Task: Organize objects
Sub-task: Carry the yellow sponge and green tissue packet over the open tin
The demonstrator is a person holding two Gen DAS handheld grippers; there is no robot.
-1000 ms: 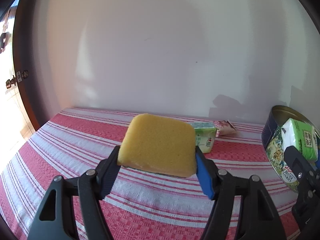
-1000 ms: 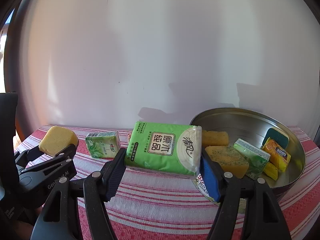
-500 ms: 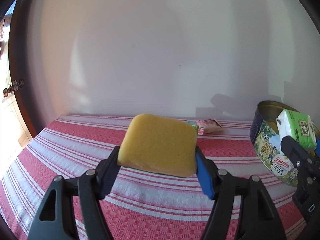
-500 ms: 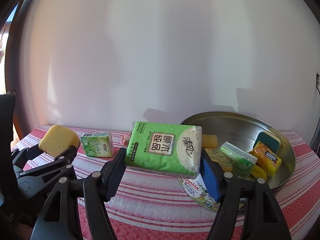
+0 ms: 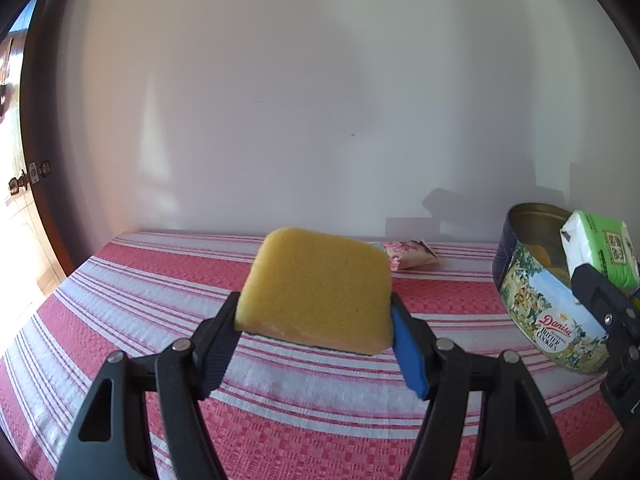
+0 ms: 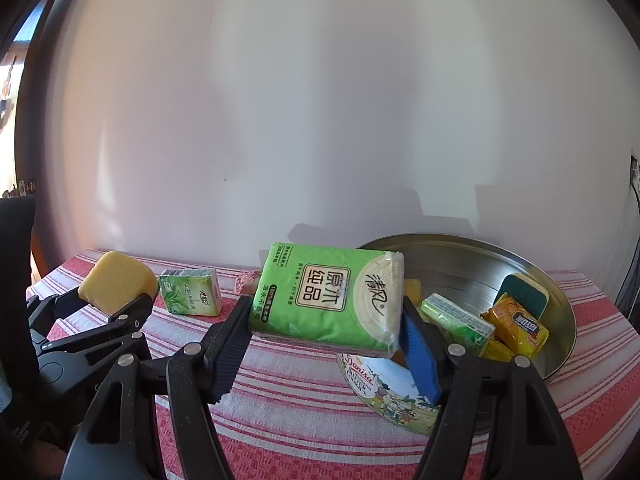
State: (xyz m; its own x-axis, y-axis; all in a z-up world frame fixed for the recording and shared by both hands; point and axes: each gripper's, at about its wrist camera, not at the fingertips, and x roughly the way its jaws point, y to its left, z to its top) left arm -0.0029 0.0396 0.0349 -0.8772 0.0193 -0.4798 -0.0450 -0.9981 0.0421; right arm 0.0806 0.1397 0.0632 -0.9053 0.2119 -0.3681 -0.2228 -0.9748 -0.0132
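Note:
My left gripper is shut on a yellow sponge, held above the red-striped tablecloth. In the right wrist view that sponge shows at far left. A green tissue pack is clamped in my right gripper, just left of the round cookie tin and above its near rim. The left wrist view catches the pack over the tin at the right edge. Inside the tin lie sponges, a small green pack and yellow snack packets.
A small green tissue pack sits on the cloth near the white wall. A pink wrapper lies behind the sponge by the wall. The table's left edge drops off toward a doorway.
The left gripper with the sponge has swung leftward, so the small green pack is now hidden behind it. The tin has shifted right and looms larger in the right wrist view.

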